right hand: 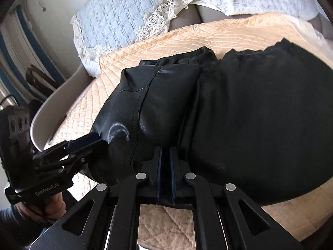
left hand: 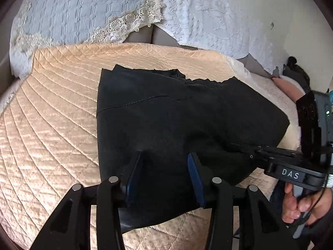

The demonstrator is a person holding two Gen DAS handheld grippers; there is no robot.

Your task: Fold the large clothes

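A black leather-like garment (left hand: pixel 177 114) lies folded on a peach quilted bedspread (left hand: pixel 52 135). In the left wrist view my left gripper (left hand: pixel 165 160) stands over the garment's near edge, its jaws partly apart, with a thick fold filling the gap between the blue pads. The right wrist view shows that gripper (right hand: pixel 97 139) at the garment's (right hand: pixel 249 114) bulging left end. My right gripper (right hand: pixel 165 152) has its pads almost together, pinching the near edge of the fabric. From the left wrist view the right gripper (left hand: pixel 231 144) reaches in at the garment's right side.
A blue-grey quilted pillow with a lace edge (left hand: pixel 79 10) and a white embossed pillow (left hand: pixel 208 10) lean at the head of the bed. A person's hand (left hand: pixel 297 208) holds the right gripper's handle. The bedspread (right hand: pixel 229 29) shows bare around the garment.
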